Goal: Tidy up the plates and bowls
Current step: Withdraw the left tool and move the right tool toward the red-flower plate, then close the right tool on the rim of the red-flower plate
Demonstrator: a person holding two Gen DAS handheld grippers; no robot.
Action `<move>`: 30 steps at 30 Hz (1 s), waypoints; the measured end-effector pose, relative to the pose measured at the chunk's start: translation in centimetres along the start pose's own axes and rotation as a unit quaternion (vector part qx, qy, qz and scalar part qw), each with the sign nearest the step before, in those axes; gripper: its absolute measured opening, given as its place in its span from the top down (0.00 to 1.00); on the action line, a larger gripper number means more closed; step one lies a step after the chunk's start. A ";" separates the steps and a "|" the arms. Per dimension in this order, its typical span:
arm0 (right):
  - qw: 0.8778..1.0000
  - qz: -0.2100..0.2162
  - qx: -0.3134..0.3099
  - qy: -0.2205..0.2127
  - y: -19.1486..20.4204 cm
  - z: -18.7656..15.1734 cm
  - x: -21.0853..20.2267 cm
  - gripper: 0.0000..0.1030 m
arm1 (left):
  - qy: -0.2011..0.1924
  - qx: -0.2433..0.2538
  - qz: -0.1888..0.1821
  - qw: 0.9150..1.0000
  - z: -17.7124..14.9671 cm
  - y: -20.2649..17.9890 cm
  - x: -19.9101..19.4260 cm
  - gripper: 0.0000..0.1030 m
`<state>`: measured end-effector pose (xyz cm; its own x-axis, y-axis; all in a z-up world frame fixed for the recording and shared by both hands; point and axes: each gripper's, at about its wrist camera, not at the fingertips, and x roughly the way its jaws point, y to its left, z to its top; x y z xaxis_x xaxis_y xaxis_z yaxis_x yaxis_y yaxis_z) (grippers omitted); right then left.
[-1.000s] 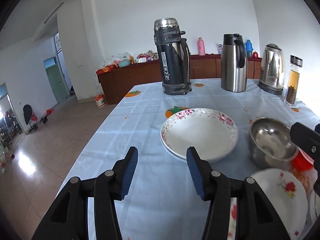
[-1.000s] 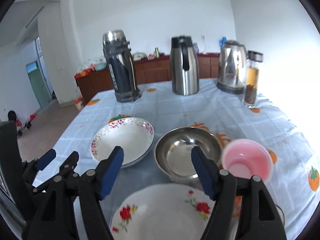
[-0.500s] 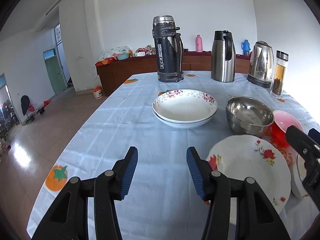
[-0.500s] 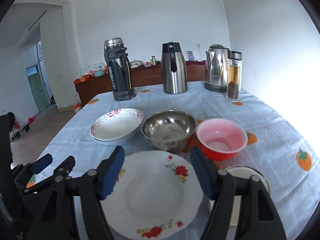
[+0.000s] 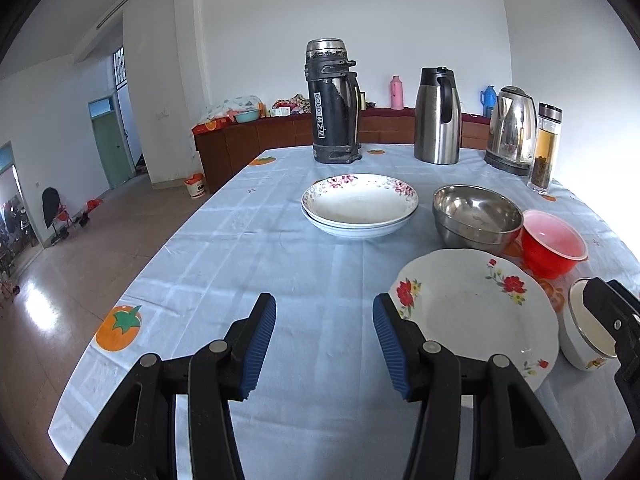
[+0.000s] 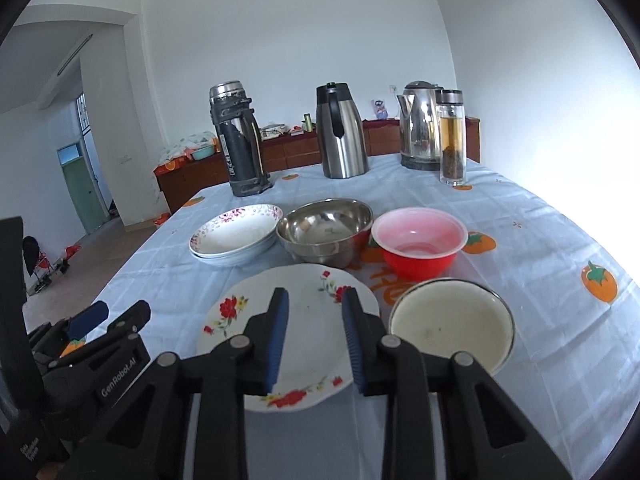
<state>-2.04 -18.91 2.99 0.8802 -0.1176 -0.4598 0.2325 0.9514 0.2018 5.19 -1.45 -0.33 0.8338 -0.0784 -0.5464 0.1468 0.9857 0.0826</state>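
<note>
Rose plate (image 6: 288,332) — near table edge, beside white enamel bowl (image 6: 452,320).
Right gripper (image 6: 314,336) above it, jaws parted, empty; left gripper (image 5: 324,344) wide, empty — approach rim low, pinch squarely.

**A:** What does my left hand-held gripper (image 5: 324,340) look like from your end?

**B:** On my feed it is matte black plastic, with two angular arms that have triangular cut-outs. Its fingers (image 5: 260,344) carry ribbed blue pads, and round silver pivot pins sit along each arm.

**A:** And my right hand-held gripper (image 6: 314,338)?

**B:** I see the same build there: a black frame, blue ribbed pads and four silver pins. In the right wrist view, the left unit's black body shows white "GenRobot.AI" lettering on its side, with small screws near it.
</note>
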 end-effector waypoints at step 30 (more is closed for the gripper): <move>1.000 -0.002 0.012 -0.020 -1.9 -0.9 -5.4 0.71 | 0.007 0.007 0.000 1.000 -1.5 -0.4 -3.5 0.48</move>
<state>-7.65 -19.78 4.30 0.8951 -0.1334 -0.4255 0.2461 0.9436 0.2217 1.42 -1.35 0.34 0.8268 -0.0762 -0.5572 0.1546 0.9834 0.0948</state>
